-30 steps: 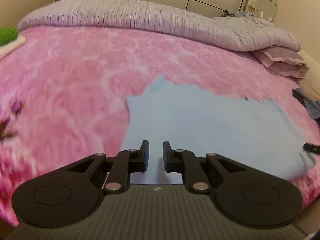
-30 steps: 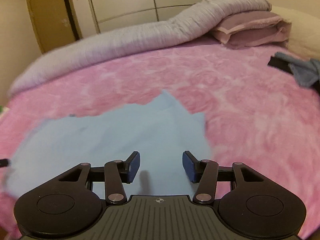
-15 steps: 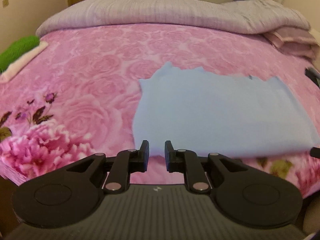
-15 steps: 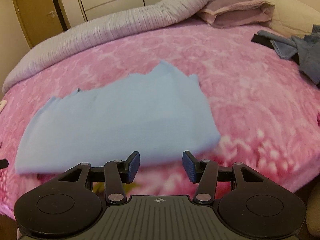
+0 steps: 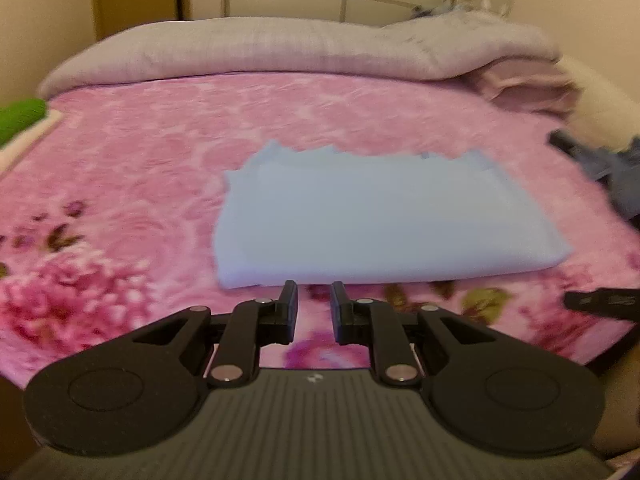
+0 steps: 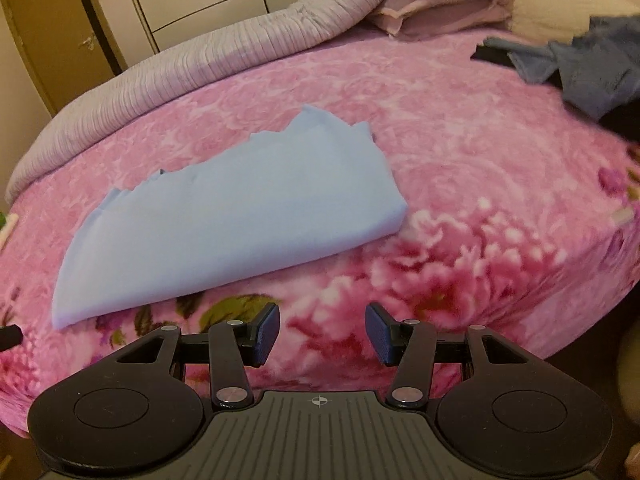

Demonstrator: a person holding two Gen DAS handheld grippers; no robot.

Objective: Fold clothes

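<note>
A light blue garment [image 5: 376, 216] lies folded into a flat rectangle on the pink flowered bedspread [image 5: 132, 184]. In the right wrist view the same blue garment [image 6: 236, 216] lies left of centre. My left gripper [image 5: 314, 304] hovers just short of the garment's near edge, its fingers a small gap apart with nothing between them. My right gripper [image 6: 322, 330] is open and empty above the bedspread [image 6: 460, 152] near the bed's front edge, clear of the garment. The right gripper's tip [image 5: 600, 302] shows at the right edge of the left wrist view.
A grey-blue pile of clothes [image 6: 592, 68] lies at the bed's right side. A rolled grey quilt [image 5: 280, 52] and folded mauve pillows [image 6: 444, 4] line the far side. Something green on a cream cloth [image 5: 20, 120] sits at the left. Wardrobe doors stand behind.
Both grippers have pulled back from over the blue garment toward the bed's front edge. The garment now lies whole ahead of them, untouched.
</note>
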